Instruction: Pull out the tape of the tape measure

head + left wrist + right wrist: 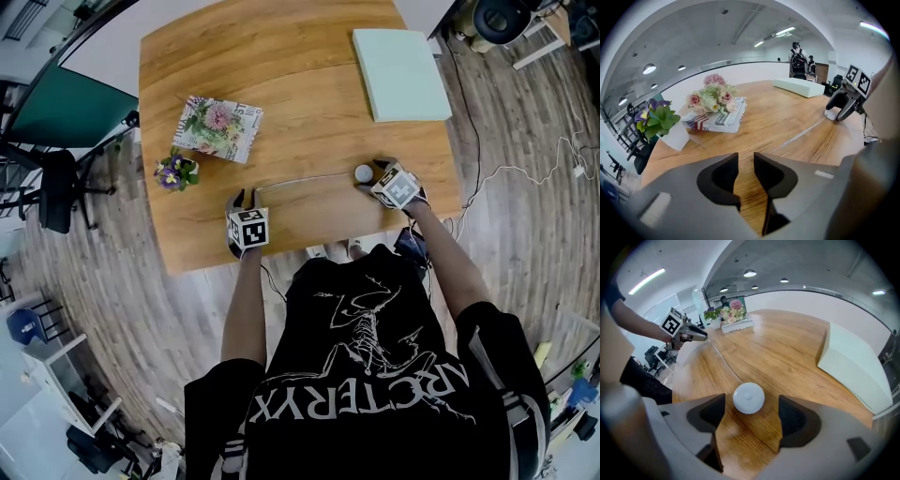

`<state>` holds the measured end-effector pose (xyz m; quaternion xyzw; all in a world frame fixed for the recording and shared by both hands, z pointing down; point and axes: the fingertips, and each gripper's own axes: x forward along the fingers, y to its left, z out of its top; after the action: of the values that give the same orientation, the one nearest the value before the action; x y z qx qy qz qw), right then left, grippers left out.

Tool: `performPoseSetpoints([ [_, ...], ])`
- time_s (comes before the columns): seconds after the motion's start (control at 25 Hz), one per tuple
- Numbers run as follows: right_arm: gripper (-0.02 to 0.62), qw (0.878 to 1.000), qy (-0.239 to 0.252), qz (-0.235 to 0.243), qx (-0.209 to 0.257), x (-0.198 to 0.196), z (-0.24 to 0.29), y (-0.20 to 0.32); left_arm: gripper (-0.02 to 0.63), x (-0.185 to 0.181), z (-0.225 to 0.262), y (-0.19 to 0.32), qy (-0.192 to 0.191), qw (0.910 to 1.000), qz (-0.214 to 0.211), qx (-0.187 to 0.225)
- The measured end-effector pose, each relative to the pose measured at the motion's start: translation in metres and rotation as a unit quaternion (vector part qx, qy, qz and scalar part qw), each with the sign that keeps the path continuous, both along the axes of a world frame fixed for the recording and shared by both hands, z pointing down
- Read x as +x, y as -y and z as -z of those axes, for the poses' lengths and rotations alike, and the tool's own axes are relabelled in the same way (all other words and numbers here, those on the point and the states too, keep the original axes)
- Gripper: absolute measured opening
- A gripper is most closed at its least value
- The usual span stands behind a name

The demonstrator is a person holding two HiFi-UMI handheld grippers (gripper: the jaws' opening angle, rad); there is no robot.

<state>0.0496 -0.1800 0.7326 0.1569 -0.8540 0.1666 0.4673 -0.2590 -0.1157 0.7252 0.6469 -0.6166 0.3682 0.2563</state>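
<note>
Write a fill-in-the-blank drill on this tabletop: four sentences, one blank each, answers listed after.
1. The round case of the tape measure is ____ in colour.
2. The right gripper straddles it with ____ jaws.
3. Its tape stretches toward the left gripper, whose slightly parted jaws hold ____.
4. The potted plant has ____ flowers.
Missing words: white; open; nothing; purple.
</note>
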Motion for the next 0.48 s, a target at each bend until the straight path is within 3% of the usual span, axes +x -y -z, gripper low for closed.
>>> performPoseSetpoints([
  [0.2,0.325,0.994,0.024,-0.091,0.048,0.044,0.048,0.024,0.086,-0.031,0.053,-0.012,-0.001,0.9971,0.029,0.070],
  [0.32,0.162,0.982,0.073,-0.147,0.093,0.068,0.113,0.034,0.022,-0.032,0.116,-0.016,-0.011,0.9891,0.023,0.145],
  [0.48,0.015,0.951,0.188,-0.181,0.167,0.069,0.224,0.031,0.011,-0.014,0.214,-0.020,-0.060,0.9686,0.009,0.241],
])
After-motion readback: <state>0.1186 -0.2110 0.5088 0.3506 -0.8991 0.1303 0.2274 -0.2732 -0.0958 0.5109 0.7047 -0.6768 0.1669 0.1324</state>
